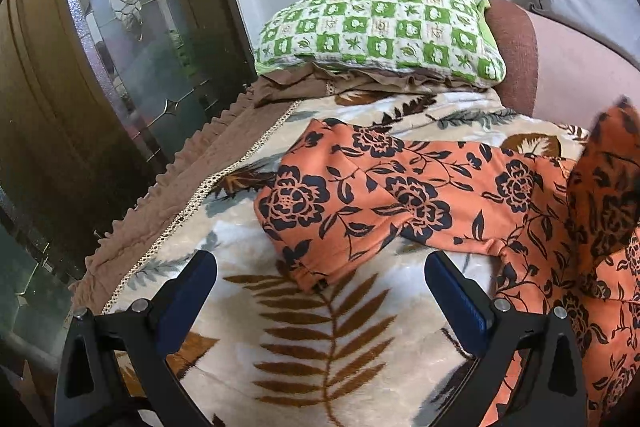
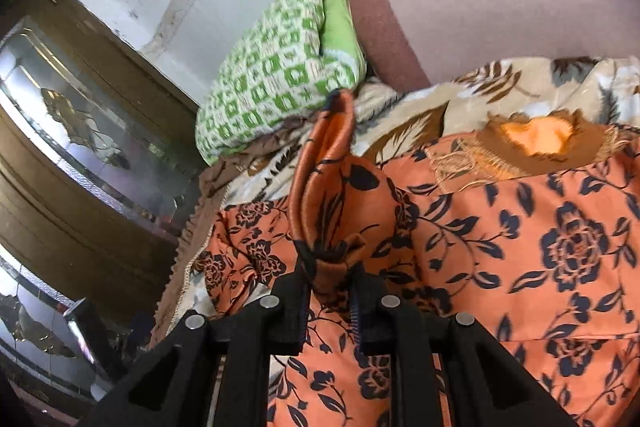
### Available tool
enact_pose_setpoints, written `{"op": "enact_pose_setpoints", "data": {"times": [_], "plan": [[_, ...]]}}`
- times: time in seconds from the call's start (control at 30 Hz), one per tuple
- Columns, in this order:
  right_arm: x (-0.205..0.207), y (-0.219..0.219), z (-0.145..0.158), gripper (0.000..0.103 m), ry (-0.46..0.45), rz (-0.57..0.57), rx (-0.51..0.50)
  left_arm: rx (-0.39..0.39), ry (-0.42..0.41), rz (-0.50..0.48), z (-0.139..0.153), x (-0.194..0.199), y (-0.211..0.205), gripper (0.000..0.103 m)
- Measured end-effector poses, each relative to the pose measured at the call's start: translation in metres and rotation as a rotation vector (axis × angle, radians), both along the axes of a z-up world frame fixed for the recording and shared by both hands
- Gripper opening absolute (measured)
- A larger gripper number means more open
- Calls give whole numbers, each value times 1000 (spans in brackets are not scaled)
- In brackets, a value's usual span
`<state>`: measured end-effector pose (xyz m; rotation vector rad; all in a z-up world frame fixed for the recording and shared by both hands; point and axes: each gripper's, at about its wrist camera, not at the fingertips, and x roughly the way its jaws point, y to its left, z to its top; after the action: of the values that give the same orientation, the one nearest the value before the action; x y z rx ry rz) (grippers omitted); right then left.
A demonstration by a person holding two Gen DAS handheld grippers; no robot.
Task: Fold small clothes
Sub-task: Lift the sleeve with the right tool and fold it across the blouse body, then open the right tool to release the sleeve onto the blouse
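An orange garment with a dark floral print [image 1: 400,195] lies spread on a leaf-patterned blanket [image 1: 320,339]. My left gripper [image 1: 320,267] is open and empty, just in front of the garment's near left sleeve end. My right gripper [image 2: 330,279] is shut on a bunched fold of the same garment [image 2: 540,247] and holds that fold lifted above the rest. The lifted fold shows at the right edge of the left wrist view [image 1: 604,195]. The garment's brown neck opening [image 2: 532,143] lies beyond the right gripper.
A green-and-white checked pillow [image 1: 380,23] lies at the head of the bed, with a brown-and-pink cushion [image 1: 552,67] beside it. A wooden door with leaded glass [image 1: 120,27] stands left of the bed. The blanket's brown frilled edge [image 1: 160,211] runs along the left side.
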<state>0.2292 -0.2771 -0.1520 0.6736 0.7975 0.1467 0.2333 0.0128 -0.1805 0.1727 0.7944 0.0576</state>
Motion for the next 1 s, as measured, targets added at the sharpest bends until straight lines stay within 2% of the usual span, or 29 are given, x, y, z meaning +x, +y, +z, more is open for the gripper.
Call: {"op": "enact_pose_setpoints", "data": {"times": [0.1, 0.17, 0.2, 0.23, 0.37, 0.5, 0.6, 0.73, 0.83, 1.0], "plan": [[28, 14, -9, 20, 42, -10, -6, 15, -1, 10, -3, 3, 4, 103], [44, 23, -16, 47, 45, -14, -5, 8, 7, 23, -6, 7, 12, 103], [54, 30, -19, 92, 43, -11, -12, 7, 12, 28, -7, 10, 15, 103], [59, 36, -22, 103, 28, -9, -10, 8, 19, 34, -10, 13, 17, 103], [64, 52, -30, 103, 16, -6, 15, 22, 32, 56, -17, 22, 28, 103], [34, 39, -26, 103, 8, -64, 27, -7, 37, 54, -16, 22, 31, 103], [-9, 1, -28, 102, 9, -185, 15, -10, 28, 38, -12, 17, 23, 103], [-68, -79, -27, 87, 102, -404, -149, -17, 40, 5, -12, 8, 8, 103], [-100, -137, -25, 87, 159, -538, -232, -6, 39, -21, -13, 3, -6, 103], [-103, -194, -51, 87, 334, -560, -300, 34, 35, -36, -18, 5, -22, 103]]}}
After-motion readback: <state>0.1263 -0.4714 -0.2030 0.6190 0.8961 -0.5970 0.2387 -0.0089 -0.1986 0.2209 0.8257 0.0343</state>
